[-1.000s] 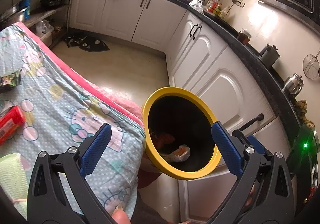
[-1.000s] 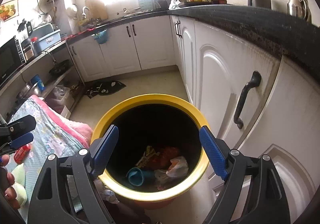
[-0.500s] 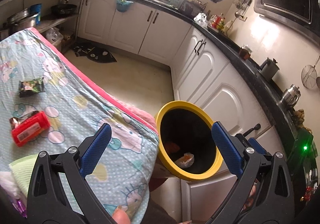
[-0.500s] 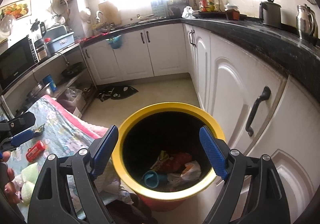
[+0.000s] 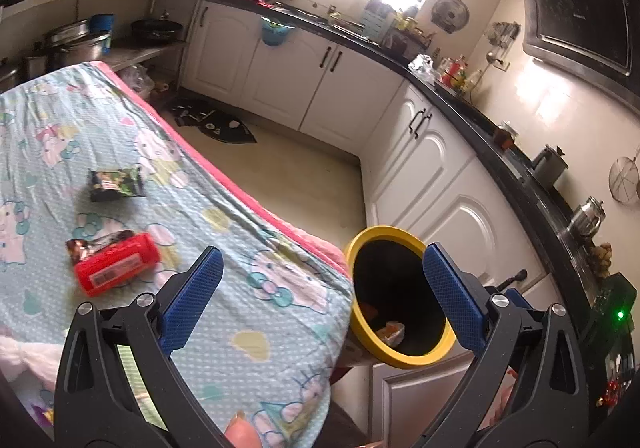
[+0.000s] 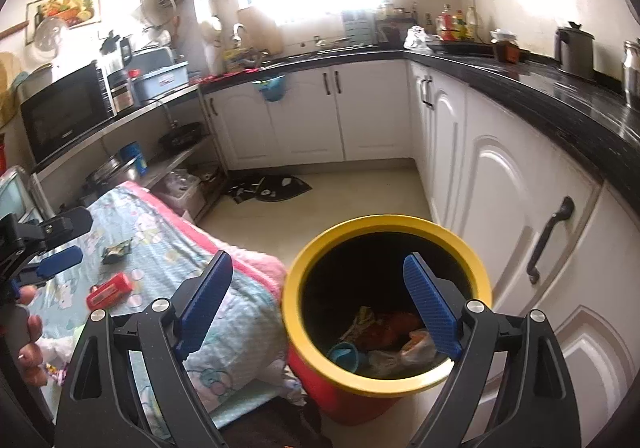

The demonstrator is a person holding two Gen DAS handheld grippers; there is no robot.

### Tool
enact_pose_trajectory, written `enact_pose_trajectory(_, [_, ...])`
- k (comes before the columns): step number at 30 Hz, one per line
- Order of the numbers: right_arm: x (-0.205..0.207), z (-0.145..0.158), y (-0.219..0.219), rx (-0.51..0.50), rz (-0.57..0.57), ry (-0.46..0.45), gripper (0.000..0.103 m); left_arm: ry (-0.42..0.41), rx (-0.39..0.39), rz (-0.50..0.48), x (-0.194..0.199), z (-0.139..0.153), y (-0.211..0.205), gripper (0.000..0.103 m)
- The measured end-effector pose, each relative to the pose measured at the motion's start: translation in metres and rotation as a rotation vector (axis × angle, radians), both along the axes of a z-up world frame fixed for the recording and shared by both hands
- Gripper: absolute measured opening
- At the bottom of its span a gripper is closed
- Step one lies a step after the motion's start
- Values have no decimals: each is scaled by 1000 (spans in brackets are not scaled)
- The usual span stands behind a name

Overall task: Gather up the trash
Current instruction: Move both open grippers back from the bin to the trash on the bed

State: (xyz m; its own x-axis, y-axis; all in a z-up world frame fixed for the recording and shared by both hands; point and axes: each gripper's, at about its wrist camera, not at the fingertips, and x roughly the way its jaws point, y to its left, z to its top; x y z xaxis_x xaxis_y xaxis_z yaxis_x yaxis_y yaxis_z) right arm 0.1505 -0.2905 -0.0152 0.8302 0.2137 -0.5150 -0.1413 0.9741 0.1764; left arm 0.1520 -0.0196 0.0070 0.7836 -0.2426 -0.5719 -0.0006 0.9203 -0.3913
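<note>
Both tongs hung empty, left tongs (image 5: 320,298) spread wide, right tongs (image 6: 320,306) opening. Best target: the red packet (image 5: 116,270) on the table (image 5: 248,320), gripped across its narrow side.

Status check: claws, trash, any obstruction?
Left claw open, empty. Right claw opening, empty. Red packet, dark wrapper lie on cloth; yellow-rimmed bin unobstructed.

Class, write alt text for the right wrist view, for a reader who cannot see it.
The right gripper, its blue jaws empty and opening, hangs above a yellow-rimmed bin holding trash. To the left, a red packet and dark wrapper lie on a patterned cloth, with white kitchen cabinets behind.
</note>
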Motion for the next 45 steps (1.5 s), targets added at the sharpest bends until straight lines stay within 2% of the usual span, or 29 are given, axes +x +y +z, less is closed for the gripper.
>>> enact_pose_trajectory(14, [-16, 11, 55, -7, 151, -10, 85, -21, 10, 117, -22, 9, 56, 92])
enact_pose_trajectory(29, [-33, 10, 122, -29, 347, 21, 86, 6, 38, 224, -34, 0, 115, 92])
enact_pose_trajectory(42, [-42, -5, 177, -58, 499, 82, 87, 120, -9, 332, -30, -37, 177, 92])
enact_pose_trajectory(45, [-45, -11, 190, -73, 529, 98, 87, 149, -25, 332, -28, -48, 183, 86])
